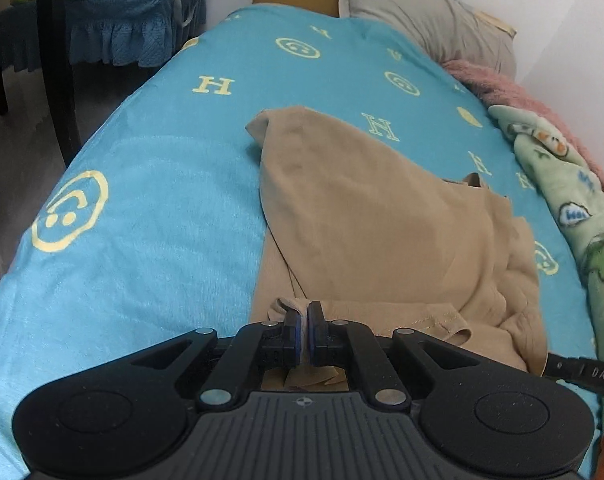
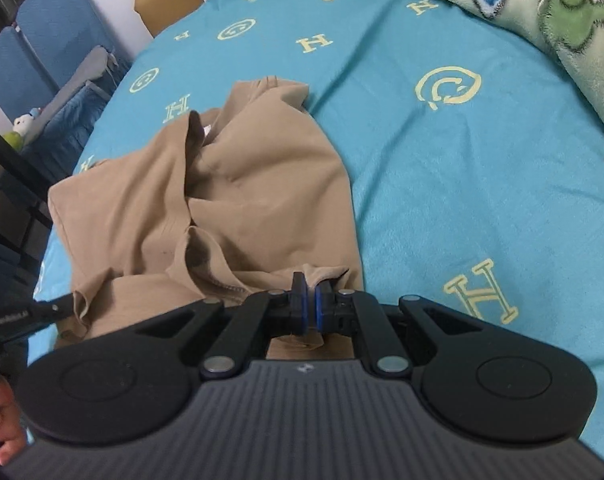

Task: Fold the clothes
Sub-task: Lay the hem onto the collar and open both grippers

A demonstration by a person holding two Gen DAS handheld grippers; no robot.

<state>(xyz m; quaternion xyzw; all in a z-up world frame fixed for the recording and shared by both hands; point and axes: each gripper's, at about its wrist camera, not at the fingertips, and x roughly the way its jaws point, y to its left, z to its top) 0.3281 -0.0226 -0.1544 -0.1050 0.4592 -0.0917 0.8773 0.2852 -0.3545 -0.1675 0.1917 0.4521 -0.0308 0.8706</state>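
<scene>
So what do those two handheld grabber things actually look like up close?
Both look alike. The left gripper and right gripper are matte black plastic: a ribbed grey-black body, round side lobes, hinged link bars with silver pivot pins, and short jaws lined with blue pads. A small crosshair mark sits on each body.

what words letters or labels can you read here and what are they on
"H": pale yellow letters printed all over the blue bedsheet, beside smiley-face rings.
"N": one letter on the same sheet near the top of the right wrist view.
"DAS": white letters, cut off by the frame edge, on the other black gripper at the right edge of the left wrist view.
Green blanket: blue cloud patch lettering, too blurred to read.
Tan shirt: no text seen.
</scene>
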